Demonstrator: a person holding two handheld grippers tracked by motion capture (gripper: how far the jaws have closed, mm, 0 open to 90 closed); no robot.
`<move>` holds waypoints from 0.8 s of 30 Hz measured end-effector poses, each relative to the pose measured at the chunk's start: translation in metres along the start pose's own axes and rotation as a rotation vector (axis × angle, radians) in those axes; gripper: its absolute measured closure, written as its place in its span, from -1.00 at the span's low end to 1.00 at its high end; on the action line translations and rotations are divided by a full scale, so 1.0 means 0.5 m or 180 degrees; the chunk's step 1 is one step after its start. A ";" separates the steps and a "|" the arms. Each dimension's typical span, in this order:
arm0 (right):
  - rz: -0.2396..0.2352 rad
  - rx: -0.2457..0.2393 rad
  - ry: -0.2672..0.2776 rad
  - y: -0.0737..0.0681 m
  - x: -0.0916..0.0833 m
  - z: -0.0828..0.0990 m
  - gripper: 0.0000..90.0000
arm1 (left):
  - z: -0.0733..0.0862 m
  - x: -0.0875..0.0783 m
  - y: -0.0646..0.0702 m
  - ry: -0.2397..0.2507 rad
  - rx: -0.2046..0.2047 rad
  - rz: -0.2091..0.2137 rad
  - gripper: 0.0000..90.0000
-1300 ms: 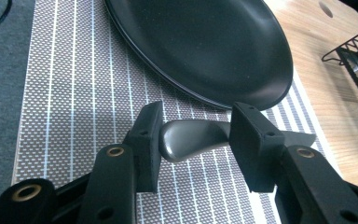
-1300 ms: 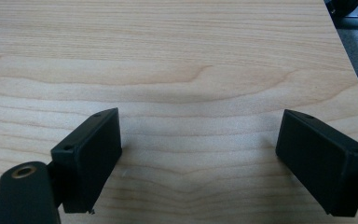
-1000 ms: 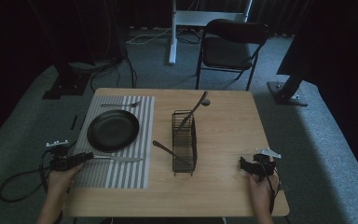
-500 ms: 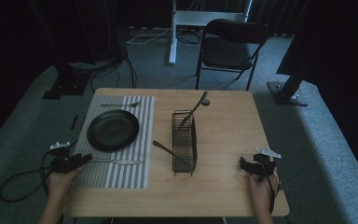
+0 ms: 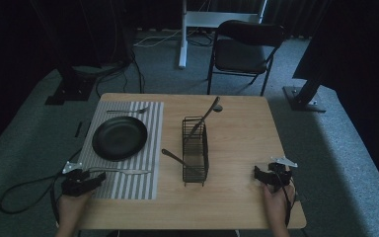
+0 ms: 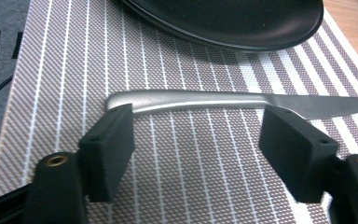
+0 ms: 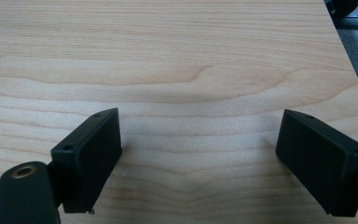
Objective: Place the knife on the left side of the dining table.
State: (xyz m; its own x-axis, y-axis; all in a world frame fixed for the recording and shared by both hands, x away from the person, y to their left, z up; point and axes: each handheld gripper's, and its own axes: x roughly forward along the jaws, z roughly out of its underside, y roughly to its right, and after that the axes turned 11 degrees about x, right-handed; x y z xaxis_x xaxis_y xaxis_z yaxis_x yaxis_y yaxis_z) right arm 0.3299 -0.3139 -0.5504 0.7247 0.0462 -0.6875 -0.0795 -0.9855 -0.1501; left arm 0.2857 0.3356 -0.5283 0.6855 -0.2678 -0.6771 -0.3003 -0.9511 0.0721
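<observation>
A silver knife [image 6: 223, 101] [image 5: 121, 171] lies flat on the striped placemat [image 5: 138, 182], just in front of a black plate [image 5: 120, 137] [image 6: 242, 23]. My left gripper [image 6: 198, 140] [image 5: 96, 178] is open at the mat's near left corner, its jaws low over the mat on either side of the knife's handle end. Over bare wood at the table's near right, my right gripper [image 7: 200, 156] [image 5: 257, 174] stands open and holds nothing. A black wire caddy [image 5: 195, 150] in the middle holds one utensil [image 5: 203, 117], and another utensil [image 5: 175, 157] leans at its left side.
A fork [image 5: 127, 111] lies on the mat beyond the plate. The wooden table [image 5: 237, 133] is bare to the right of the caddy. A folding chair [image 5: 244, 52] stands behind the table. A cable [image 5: 27, 190] trails off the left edge to the floor.
My left gripper has slid a little toward me and left along the knife, from beside its handle to the handle's end. The right gripper has stayed still.
</observation>
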 end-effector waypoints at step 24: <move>0.0001 0.0002 -0.0001 0.000 0.000 0.000 -0.71 | 0.045 -0.018 0.054 0.0164 0.0326 -0.0768 -1.00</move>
State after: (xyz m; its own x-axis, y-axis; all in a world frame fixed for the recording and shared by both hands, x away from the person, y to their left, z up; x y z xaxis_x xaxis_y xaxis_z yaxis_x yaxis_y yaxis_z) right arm 0.3299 -0.3139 -0.5504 0.7244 0.0460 -0.6879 -0.0802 -0.9854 -0.1504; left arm 0.2566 0.3160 -0.5367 0.7774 -0.0450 -0.6274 -0.1877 -0.9686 -0.1632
